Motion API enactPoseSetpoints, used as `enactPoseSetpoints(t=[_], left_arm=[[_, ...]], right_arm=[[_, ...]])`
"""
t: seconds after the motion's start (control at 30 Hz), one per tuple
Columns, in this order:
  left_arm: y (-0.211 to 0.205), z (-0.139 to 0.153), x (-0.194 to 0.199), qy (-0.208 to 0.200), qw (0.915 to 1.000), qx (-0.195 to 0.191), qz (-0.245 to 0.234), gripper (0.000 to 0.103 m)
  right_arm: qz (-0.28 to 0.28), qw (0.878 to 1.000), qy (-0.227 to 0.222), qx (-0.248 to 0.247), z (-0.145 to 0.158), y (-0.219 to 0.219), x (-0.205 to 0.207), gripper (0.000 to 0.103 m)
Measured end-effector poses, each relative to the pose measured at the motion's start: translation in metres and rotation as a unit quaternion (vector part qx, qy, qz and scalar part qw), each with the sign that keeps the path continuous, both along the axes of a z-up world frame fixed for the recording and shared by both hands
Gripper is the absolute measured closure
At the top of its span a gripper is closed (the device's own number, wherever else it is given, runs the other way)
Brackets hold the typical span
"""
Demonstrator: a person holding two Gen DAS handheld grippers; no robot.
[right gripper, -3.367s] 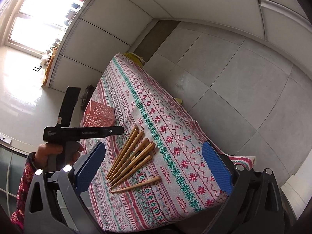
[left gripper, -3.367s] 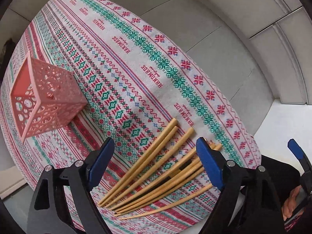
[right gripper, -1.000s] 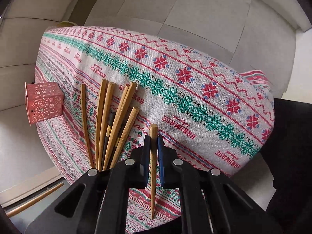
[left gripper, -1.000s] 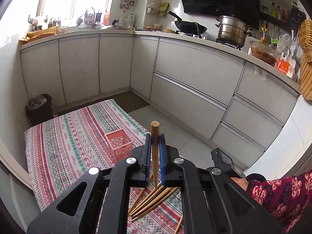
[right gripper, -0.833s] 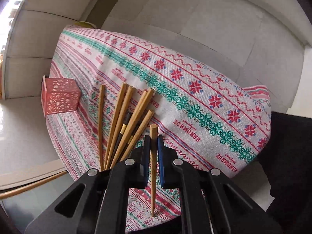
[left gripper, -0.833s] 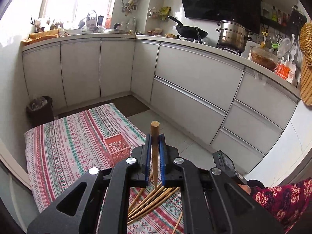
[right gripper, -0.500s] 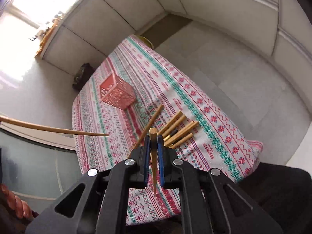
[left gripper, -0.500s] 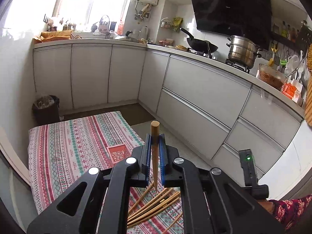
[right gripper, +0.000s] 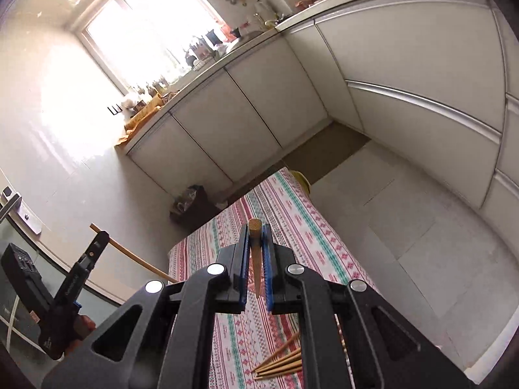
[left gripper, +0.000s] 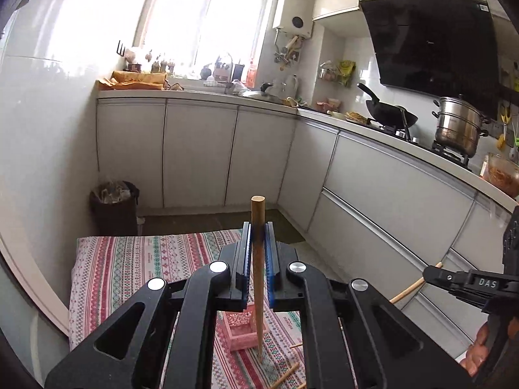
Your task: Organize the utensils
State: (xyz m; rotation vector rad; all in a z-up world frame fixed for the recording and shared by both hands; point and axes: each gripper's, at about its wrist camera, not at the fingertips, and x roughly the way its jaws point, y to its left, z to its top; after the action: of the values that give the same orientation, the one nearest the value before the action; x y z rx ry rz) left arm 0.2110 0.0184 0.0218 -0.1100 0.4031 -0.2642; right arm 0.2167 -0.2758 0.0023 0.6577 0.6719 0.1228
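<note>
My left gripper (left gripper: 258,249) is shut on a wooden chopstick (left gripper: 258,275), held upright high above the table. Its thin end hangs just above the pink lattice basket (left gripper: 241,332), seen directly below between the fingers. My right gripper (right gripper: 255,253) is shut on a second chopstick (right gripper: 255,256), also raised above the table. Several loose chopsticks (right gripper: 280,364) lie on the patterned tablecloth (right gripper: 292,227); a few ends show in the left wrist view (left gripper: 285,374). The right gripper with its chopstick shows in the left wrist view (left gripper: 454,280), the left one in the right wrist view (right gripper: 74,278).
White kitchen cabinets (left gripper: 201,152) and a counter with a wok (left gripper: 389,113) and steel pot (left gripper: 459,128) surround the low table. A dark bin (left gripper: 113,206) stands by the wall beyond the table. Tiled floor (right gripper: 405,227) lies to the table's right.
Both grippers closed on a chopstick each and rose from the table. In the last half second the left moved over the basket, which now sits directly beneath its chopstick; the right tilted upward.
</note>
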Motion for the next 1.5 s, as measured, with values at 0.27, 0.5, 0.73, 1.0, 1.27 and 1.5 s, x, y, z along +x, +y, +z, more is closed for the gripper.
enactPoseSetpoints(t=[0.27,0.5,0.73,1.0,1.27,1.5], left_arm=[[-0.009,-0.042,0.069,0.037,0.9989,0.010,0.026,0.095],[-0.008,-0.081,0.082,0.087,0.9955,0.018,0.033,0.095],[0.015,-0.050,0.053,0.038,0.9979,-0.018,0.049,0.095],[0.036,-0.057,0.071,0.103,0.9921,0.017,0.070,0.060],[0.090,-0.220,0.165,0.405,0.9108,-0.037,0.073,0.058],[0.040,-0.279,0.204,0.418,0.8886,0.184,-0.043,0.063]], right_arm=[[0.007,1.000,-0.026,-0.007,0.000,0.009,0.057,0.095],[0.028,0.999,-0.010,-0.012,-0.026,0.024,0.094,0.095],[0.044,0.999,-0.007,-0.021,-0.041,0.047,0.110,0.095],[0.042,0.998,-0.036,-0.007,-0.024,0.048,0.096,0.095],[0.021,0.996,-0.071,0.052,-0.007,0.015,0.076,0.095],[0.018,0.995,-0.054,0.081,-0.025,-0.008,0.088,0.095]])
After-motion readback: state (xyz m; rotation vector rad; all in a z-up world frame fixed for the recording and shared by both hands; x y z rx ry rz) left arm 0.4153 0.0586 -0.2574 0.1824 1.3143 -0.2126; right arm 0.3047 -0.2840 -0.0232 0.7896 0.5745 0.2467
